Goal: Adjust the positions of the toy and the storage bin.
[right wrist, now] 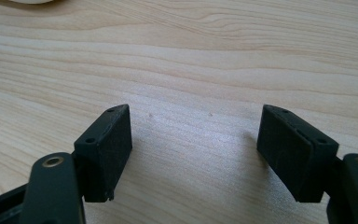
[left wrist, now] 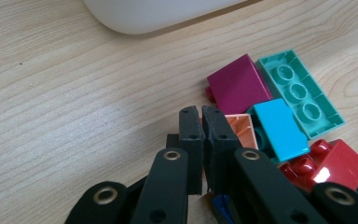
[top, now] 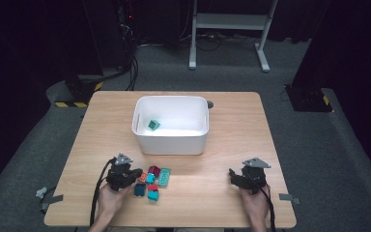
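1 brick binned, the rest of the pile to go

We count 1 green brick lying in the white tub at the middle of the table, and about 7 more bricks bunched near the front edge, left of centre, just in front of the tub. Our left gripper sits at the left side of that pile with its jaws clenched tight, and as far as we can tell nothing is pinched between them; an orange brick lies right behind the tips, so the grab looks like a miss or a nudge. Our right gripper hangs released over bare wood near the front right corner. So we reckon the job is barely started.
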### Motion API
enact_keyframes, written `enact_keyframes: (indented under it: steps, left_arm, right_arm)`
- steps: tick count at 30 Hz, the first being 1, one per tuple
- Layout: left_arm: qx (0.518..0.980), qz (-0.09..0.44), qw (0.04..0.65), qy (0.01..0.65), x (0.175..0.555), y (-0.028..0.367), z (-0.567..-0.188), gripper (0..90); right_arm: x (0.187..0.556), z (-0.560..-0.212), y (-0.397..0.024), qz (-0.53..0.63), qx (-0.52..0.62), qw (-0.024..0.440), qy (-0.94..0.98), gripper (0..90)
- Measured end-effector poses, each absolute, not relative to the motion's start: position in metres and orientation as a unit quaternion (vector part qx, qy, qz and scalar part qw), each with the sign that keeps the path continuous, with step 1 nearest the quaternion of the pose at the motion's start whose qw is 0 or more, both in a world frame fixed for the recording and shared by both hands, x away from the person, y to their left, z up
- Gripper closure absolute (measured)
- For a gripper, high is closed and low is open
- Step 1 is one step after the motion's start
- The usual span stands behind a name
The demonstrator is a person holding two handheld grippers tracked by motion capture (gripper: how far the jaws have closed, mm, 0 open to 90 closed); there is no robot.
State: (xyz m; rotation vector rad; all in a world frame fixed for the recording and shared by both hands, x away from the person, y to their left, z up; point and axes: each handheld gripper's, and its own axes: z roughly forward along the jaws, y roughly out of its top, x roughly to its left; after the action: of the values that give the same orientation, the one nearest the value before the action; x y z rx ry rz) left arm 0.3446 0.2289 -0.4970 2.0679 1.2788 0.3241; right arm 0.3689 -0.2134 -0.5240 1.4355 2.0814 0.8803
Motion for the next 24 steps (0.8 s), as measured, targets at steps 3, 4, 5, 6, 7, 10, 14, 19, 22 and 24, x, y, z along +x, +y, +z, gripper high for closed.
enact_keyframes:
  steps: [3,4,5,6,7,10,14,19,22,24]
  left_arm:
    - [0.794,0.122,0.338,0.490,0.345,0.230,-0.496,86.9]
    - [0.794,0.121,0.339,0.490,0.345,0.230,-0.496,86.9]
    - [0.794,0.119,0.340,0.489,0.345,0.230,-0.496,86.9]
    - [0.794,0.119,0.340,0.489,0.345,0.230,-0.496,87.0]
    - [0.794,0.119,0.341,0.489,0.345,0.230,-0.495,87.1]
    - [0.794,0.121,0.344,0.487,0.344,0.232,-0.493,87.1]
    - [0.790,0.122,0.352,0.487,0.344,0.236,-0.487,87.2]
    - [0.789,0.120,0.356,0.487,0.344,0.239,-0.482,87.3]
    - [0.791,0.119,0.356,0.483,0.345,0.239,-0.480,87.3]
    - [0.796,0.118,0.354,0.476,0.346,0.239,-0.475,87.3]
  right_arm:
    - [0.369,-0.524,-0.213,0.320,0.522,0.230,0.757,26.3]
    - [0.369,-0.524,-0.213,0.320,0.522,0.230,0.757,26.3]
    - [0.369,-0.524,-0.213,0.320,0.522,0.230,0.757,26.3]
    - [0.369,-0.524,-0.213,0.320,0.522,0.230,0.757,26.3]
    - [0.369,-0.524,-0.213,0.320,0.522,0.230,0.756,26.3]
    - [0.369,-0.524,-0.213,0.320,0.522,0.230,0.757,26.3]
    - [0.369,-0.524,-0.213,0.320,0.522,0.230,0.757,26.3]
    - [0.369,-0.524,-0.213,0.320,0.522,0.230,0.757,26.3]
    - [0.369,-0.524,-0.213,0.320,0.522,0.230,0.757,26.3]
    - [0.369,-0.524,-0.213,0.320,0.522,0.230,0.757,26.3]
